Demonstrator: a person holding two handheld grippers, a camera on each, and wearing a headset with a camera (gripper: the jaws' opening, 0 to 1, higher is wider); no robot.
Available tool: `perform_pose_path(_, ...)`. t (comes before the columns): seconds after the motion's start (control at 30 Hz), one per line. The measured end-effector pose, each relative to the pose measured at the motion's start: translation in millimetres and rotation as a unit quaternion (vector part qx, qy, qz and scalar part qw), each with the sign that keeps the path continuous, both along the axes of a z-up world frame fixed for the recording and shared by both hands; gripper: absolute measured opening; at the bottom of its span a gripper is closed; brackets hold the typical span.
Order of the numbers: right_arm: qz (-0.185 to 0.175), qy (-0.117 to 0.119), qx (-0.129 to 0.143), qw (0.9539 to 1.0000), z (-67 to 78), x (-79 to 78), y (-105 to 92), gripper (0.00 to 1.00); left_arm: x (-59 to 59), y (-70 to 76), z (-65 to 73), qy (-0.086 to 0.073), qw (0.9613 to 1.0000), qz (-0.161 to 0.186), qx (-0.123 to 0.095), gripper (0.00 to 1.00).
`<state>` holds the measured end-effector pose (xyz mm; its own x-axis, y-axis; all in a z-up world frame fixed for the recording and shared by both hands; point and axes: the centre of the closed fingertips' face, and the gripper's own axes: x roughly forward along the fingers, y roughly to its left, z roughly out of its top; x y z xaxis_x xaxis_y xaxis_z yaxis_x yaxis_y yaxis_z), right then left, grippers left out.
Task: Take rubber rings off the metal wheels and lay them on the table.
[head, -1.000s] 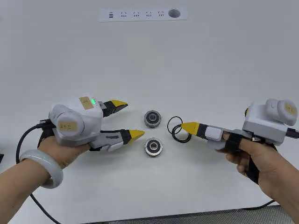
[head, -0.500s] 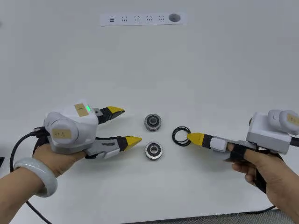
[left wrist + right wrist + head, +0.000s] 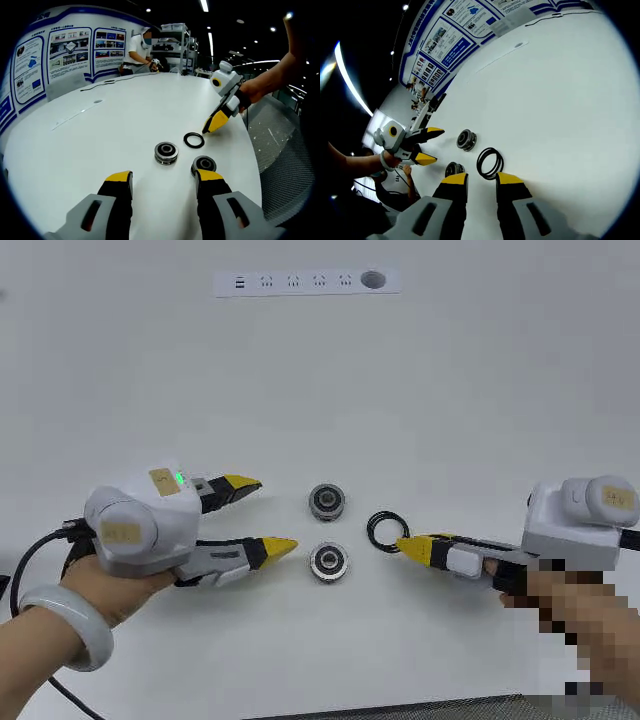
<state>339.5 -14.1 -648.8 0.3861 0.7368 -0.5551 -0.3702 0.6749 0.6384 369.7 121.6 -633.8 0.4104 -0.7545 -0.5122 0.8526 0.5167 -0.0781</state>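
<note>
Left gripper [image 3: 268, 513] jaws wide, empty, near two metal wheels [image 3: 327, 502]; right gripper [image 3: 410, 545] jaws narrowly parted, empty, just beside rubber rings [image 3: 385, 530] on table [image 3: 450, 420]

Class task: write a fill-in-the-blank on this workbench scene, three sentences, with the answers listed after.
1. ___ metal wheels sit on the table.
2. The rubber rings by the right gripper are ___ in colour.
3. The jaws of the left gripper stand ___, gripping nothing.

Missing words: two; black; open.
</note>
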Motion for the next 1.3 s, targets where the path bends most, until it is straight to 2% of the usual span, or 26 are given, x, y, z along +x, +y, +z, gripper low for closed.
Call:
perform_pose_path(0.07,0.014,-0.004,-0.006,0.9999,-2.0,-2.2,-1.4,0.27,-1.4,0.4,0.5,0.002,1.0,-0.001,-0.004,0.53)
perform_pose_path(0.1,0.021,-0.017,-0.013,0.9996,-0.8,-2.1,-1.4,0.29,-2.8,0.0,1.9,0.003,0.9999,-0.003,-0.011,0.54)
perform_pose_path(0.17,0.029,-0.026,-0.016,0.9991,1.6,-4.0,-0.4,0.34,-4.9,0.0,2.8,0.006,0.9998,-0.004,-0.016,0.56)
perform_pose_path(0.23,0.041,-0.048,-0.024,0.9977,3.9,-3.5,-0.8,0.38,-7.4,-0.6,5.6,0.008,0.9996,-0.007,-0.027,0.59)
perform_pose_path(0.33,0.054,-0.066,-0.03,0.9959,5.4,-4.4,-0.5,0.44,-11.5,-1.0,7.7,0.014,0.9992,-0.011,-0.037,0.61)
perform_pose_path(0.47,0.077,-0.09,-0.051,0.9916,5.0,-6.6,-0.2,0.53,-17.1,1.2,7.7,0.024,0.9983,-0.015,-0.051,0.64)
perform_pose_path(0.5,0.088,-0.103,-0.066,0.9886,3.5,-6.6,-1.8,0.55,-18.5,2.3,7.5,0.026,0.9981,-0.015,-0.054,0.65)
perform_pose_path(0.6,0.108,-0.123,-0.082,0.9831,2.8,-10.0,-1.5,0.62,-23.0,1.5,9.8,0.029,0.998,-0.013,-0.055,0.67)
perform_pose_path(0.67,0.118,-0.128,-0.092,0.9805,1.8,-13.1,-2.1,0.65,-25.3,2.0,10.0,0.033,0.9978,-0.011,-0.056,0.68)
perform_pose_path(0.7,0.128,-0.139,-0.101,0.9767,2.0,-14.4,-2.8,0.66,-27.0,2.8,10.5,0.033,0.9978,-0.009,-0.057,0.68)
perform_pose_path(0.77,0.135,-0.141,-0.109,0.9747,1.3,-18.5,-3.3,0.68,-30.5,2.4,12.0,0.036,0.9976,-0.006,-0.059,0.7)
perform_pose_path(0.87,0.147,-0.154,-0.124,0.969,1.2,-21.3,-5.5,0.72,-36.0,2.2,12.5,0.04,0.9974,-0.004,-0.06,0.73)
perform_pose_path(0.97,0.15,-0.169,-0.133,0.9651,3.1,-22.2,-7.4,0.75,-40.2,4.0,11.8,0.043,0.9974,0.0,-0.057,0.76)
perform_pose_path(1.13,0.146,-0.186,-0.142,0.9612,5.7,-22.8,-11.4,0.81,-46.1,7.9,12.1,0.043,0.9976,0.007,-0.055,0.77)
perform_pose_path(1.3,0.149,-0.206,-0.16,0.954,6.4,-24.5,-15.1,0.9,-50.6,12.2,10.9,0.042,0.9976,0.018,-0.052,0.81)
